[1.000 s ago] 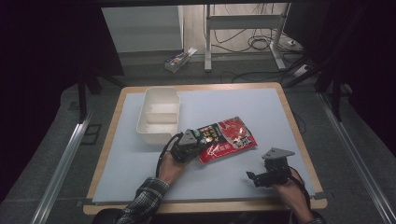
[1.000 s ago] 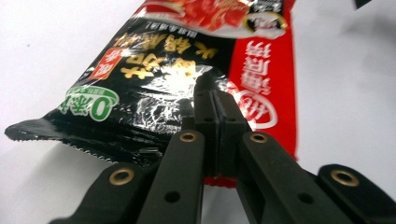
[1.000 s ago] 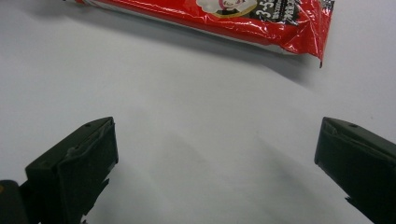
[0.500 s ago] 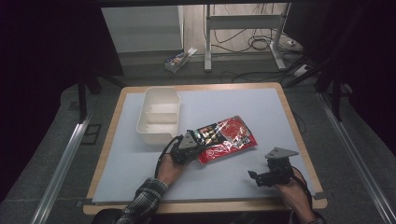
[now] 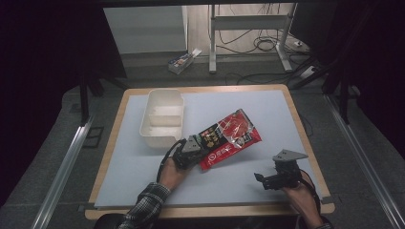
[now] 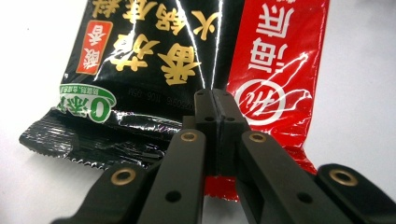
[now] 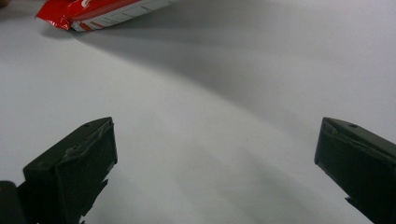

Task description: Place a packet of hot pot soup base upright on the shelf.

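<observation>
Beside white divided bin [image 5: 163, 118], red-black packet [image 5: 229, 137] pinched by left gripper [image 5: 195, 152]

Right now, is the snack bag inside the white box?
No, the bag lies on the table beside the white box, pinched by the left gripper.

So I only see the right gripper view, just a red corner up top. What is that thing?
Observer: A red and black snack packet, lying on the table near a white container.
Operator: Is somebody holding it?
Observer: Yes. The left gripper is shut on its bottom edge, where black meets red.
Operator: And where's my gripper?
Observer: The right gripper sits open by the table's near right edge, apart from the packet.
</observation>
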Tool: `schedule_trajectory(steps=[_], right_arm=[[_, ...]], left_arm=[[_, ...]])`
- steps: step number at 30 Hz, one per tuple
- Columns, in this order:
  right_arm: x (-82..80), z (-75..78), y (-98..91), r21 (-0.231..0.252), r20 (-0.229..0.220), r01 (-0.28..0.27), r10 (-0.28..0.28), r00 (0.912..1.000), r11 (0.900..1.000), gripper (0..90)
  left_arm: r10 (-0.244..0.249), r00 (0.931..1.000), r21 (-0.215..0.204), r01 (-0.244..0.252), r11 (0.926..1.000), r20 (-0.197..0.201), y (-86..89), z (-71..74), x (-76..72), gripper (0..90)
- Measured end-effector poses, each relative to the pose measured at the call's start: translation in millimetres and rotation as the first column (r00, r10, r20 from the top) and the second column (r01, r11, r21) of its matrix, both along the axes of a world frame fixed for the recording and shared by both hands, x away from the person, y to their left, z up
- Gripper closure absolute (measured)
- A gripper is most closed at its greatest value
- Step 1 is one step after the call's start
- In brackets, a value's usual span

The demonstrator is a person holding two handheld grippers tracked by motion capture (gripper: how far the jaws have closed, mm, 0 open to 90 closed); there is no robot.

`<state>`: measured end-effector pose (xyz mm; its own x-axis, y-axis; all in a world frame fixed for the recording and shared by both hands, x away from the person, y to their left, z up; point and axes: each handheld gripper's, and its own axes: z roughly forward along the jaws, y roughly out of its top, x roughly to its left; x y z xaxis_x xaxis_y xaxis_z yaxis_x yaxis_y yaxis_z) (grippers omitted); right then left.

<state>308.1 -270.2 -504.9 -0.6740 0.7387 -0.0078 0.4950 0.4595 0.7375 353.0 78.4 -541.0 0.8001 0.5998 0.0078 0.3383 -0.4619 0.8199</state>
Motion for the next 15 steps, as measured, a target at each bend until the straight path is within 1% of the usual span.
schedule_trajectory(steps=[2, 5, 6, 9, 12, 14, 15], right_arm=[[0.3, 1.3, 0.6, -0.006, 0.006, -0.006, 0.006, 1.0000, 1.0000, 0.0], [1.0, 3.5, 1.6, -0.001, 0.006, -0.007, 0.007, 1.0000, 1.0000, 0.0], [1.7, 7.5, 3.7, 0.008, 0.007, -0.014, 0.014, 0.9999, 0.9999, 0.0], [3.5, 13.3, 10.1, 0.029, 0.013, -0.030, 0.030, 0.9995, 0.9991, 0.0], [5.2, 17.1, 18.7, 0.052, 0.006, -0.061, 0.061, 0.9981, 0.9968, 0.0], [6.0, 18.4, 21.8, 0.052, 0.005, -0.066, 0.066, 0.9978, 0.9964, 0.0], [8.0, 22.1, 27.7, 0.060, 0.012, -0.072, 0.071, 0.9974, 0.9956, 0.0]], left_arm=[[0.003, 0.9999, 0.012, -0.003, 0.9999, -0.011, -0.1, -0.4, 0.0, 90.0], [0.006, 0.9998, 0.021, -0.005, 0.9998, -0.018, -0.5, -0.7, -0.1, 90.0], [0.006, 0.9994, 0.022, -0.006, 0.9997, -0.033, -0.1, -1.0, 0.8, 90.0], [0.006, 0.9991, 0.024, -0.005, 0.9997, -0.042, 0.0, -1.3, 1.5, 90.0], [0.007, 0.9993, 0.030, -0.006, 0.9995, -0.037, -0.5, -1.4, 1.1, 90.0], [0.007, 0.9992, 0.031, -0.006, 0.9995, -0.038, -0.6, -1.5, 1.2, 90.0], [0.007, 0.9992, 0.032, -0.006, 0.9995, -0.039, -0.6, -1.5, 1.3, 90.0]])
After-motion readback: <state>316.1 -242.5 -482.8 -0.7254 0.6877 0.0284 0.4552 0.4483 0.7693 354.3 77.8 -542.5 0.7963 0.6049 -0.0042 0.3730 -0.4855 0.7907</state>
